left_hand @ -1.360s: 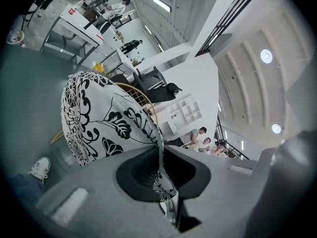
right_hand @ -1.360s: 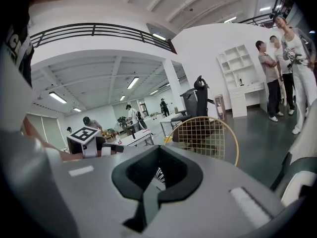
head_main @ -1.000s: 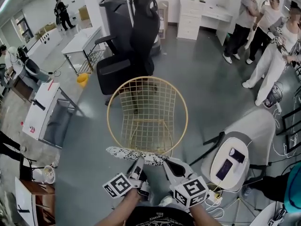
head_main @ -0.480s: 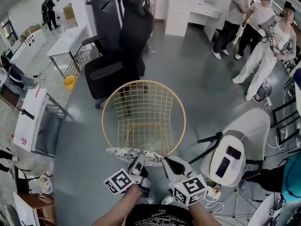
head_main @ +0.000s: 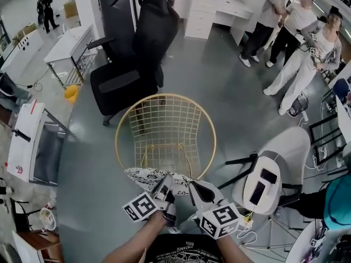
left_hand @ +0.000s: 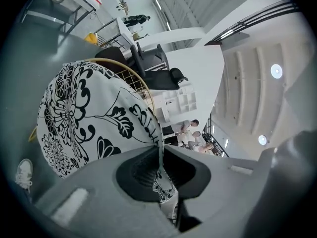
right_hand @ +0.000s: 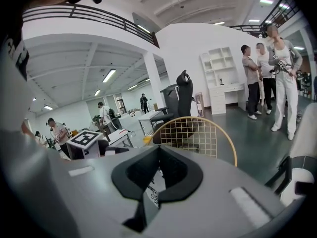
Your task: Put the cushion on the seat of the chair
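A gold wire chair stands on the grey floor right in front of me, its seat bare. The black-and-white floral cushion hangs level at the chair's near rim. My left gripper is shut on the cushion's near edge. My right gripper is shut on the same edge, a little to the right. In the left gripper view the cushion spreads out ahead of the left gripper, with the chair behind it. In the right gripper view a strip of cushion shows under the right gripper, and the chair stands beyond.
A black office chair stands just behind the gold chair. A white seat with a phone on it is close on the right. Three people stand at the back right. A white table and a yellow bucket are on the left.
Both grippers have carried the cushion a little forward, toward the gold chair's near rim. Both grips on the cushion's edge are unchanged.
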The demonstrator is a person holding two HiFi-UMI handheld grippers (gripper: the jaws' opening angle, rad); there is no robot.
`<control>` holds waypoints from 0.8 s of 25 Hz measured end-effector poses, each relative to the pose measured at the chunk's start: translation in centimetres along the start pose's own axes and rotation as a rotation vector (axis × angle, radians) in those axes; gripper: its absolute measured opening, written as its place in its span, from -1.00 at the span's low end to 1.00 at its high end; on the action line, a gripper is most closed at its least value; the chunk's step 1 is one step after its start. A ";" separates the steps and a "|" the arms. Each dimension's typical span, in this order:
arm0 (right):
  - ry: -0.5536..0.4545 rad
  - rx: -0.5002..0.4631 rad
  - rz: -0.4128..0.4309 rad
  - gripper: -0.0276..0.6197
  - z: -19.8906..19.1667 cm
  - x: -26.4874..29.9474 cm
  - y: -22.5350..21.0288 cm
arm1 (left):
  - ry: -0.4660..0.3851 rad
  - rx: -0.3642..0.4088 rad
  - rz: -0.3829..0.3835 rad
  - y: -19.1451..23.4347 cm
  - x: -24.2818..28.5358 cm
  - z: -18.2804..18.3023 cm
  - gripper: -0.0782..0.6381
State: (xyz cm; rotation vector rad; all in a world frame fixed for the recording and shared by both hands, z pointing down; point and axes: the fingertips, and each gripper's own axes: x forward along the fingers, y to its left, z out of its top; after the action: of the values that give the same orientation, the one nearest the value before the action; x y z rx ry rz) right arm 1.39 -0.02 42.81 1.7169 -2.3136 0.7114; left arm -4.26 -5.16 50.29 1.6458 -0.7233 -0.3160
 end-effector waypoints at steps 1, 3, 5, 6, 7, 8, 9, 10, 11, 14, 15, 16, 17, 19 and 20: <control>-0.002 0.007 0.000 -0.92 0.1 0.2 0.0 | 0.000 -0.002 -0.001 0.1 0.2 0.2 -0.72; -0.002 0.003 -0.003 -0.92 0.3 0.5 -0.1 | -0.003 -0.008 -0.002 0.3 0.6 0.5 -0.72; -0.002 -0.005 -0.004 -0.92 0.5 0.8 -0.4 | -0.006 -0.013 0.002 0.5 1.2 0.7 -0.72; -0.003 -0.004 -0.003 -0.92 0.6 1.0 -0.6 | -0.006 -0.014 0.004 0.6 1.4 0.8 -0.72; -0.005 0.000 -0.002 -0.92 0.6 1.1 -0.9 | -0.006 -0.012 0.006 0.6 1.7 0.8 -0.72; -0.006 0.005 0.000 -0.92 0.7 1.3 -1.1 | -0.007 -0.011 0.008 0.7 1.9 0.8 -0.72; -0.007 0.007 0.004 -0.92 0.7 1.5 -1.4 | -0.008 -0.009 0.010 0.7 2.1 0.9 -0.72; -0.007 0.007 0.009 -0.92 0.8 1.8 -1.6 | -0.011 -0.007 0.013 0.8 2.4 1.0 -0.72; -0.006 0.004 0.016 -0.92 0.9 2.1 -1.9 | -0.014 -0.005 0.017 0.8 2.7 1.1 -0.72; 0.006 -0.001 0.043 -0.92 0.9 3.2 -3.0 | -0.029 -0.002 0.036 1.2 3.8 1.2 -0.72; 0.011 0.001 0.056 -0.92 0.9 3.5 -3.5 | -0.035 -0.002 0.045 1.4 4.2 1.2 -0.72; 0.017 0.003 0.069 -0.92 1.0 3.9 -4.0 | -0.041 -0.003 0.056 1.6 4.6 1.2 -0.72; 0.023 0.003 0.084 -0.92 1.1 4.2 -4.4 | -0.048 -0.003 0.068 1.8 4.9 1.2 -0.72; 0.035 -0.004 0.113 -0.92 1.2 4.8 -5.3 | -0.068 -0.003 0.091 2.2 5.4 1.2 -0.72; 0.041 -0.010 0.125 -0.92 1.3 5.0 -5.7 | -0.077 -0.004 0.100 2.3 5.7 1.2 -0.72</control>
State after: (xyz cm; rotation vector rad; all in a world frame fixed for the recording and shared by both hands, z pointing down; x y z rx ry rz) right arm 5.32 -6.14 45.29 1.5491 -2.4094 0.7474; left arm -1.24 -9.77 53.35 1.5942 -0.8601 -0.3105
